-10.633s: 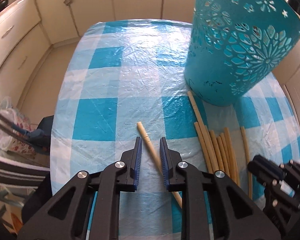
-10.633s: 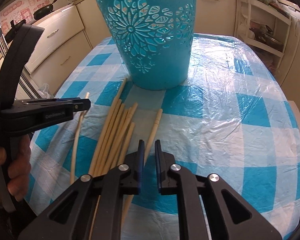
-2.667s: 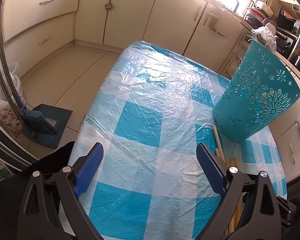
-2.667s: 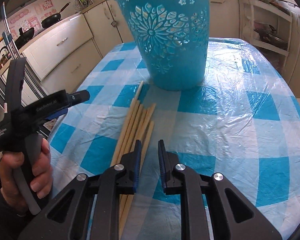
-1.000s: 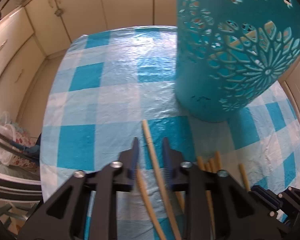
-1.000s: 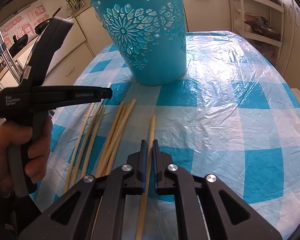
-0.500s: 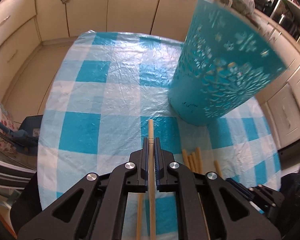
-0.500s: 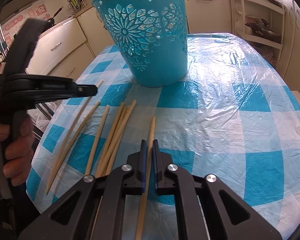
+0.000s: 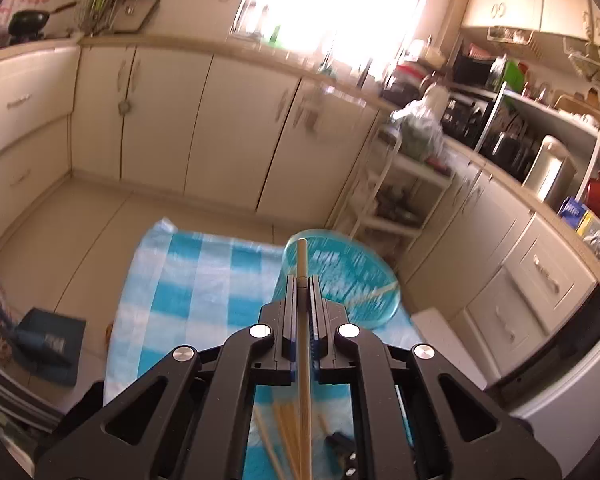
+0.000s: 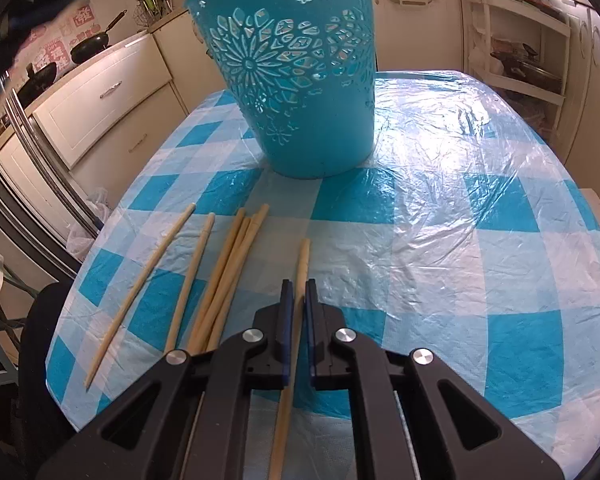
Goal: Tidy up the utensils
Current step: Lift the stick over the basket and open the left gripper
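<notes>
Left wrist view, blurred by motion: left gripper [image 9: 301, 280] at lower centre, jaws clamped on a stick [image 9: 303, 344] running straight up the frame between them. Stick tip at centre, over the rim of a teal basket [image 9: 342, 276] seen from above. Basket smeared; one pale stick [image 9: 370, 295] just made out inside, right of the gripper. Checked cloth [image 9: 204, 276] left of the basket; more sticks low in the frame, largely hidden behind the gripper body. Kitchen cupboards [image 9: 228, 128] across the upper half.

Right wrist view, sharp: right gripper [image 10: 297, 285] at lower centre, jaws narrow around another stick [image 10: 300, 280]; whether pressing it or merely flanking it, hard to tell. Lower end of that stick cut off by the bottom edge. Loose sticks [image 10: 228, 272] fanned on the cloth [image 10: 440, 208] left of the gripper, some bottom ends hidden behind its body. Basket [image 10: 300, 80] upright at upper centre, beyond the stick tips, rim cut by the top edge. Pans [image 10: 90, 46] at upper left.
</notes>
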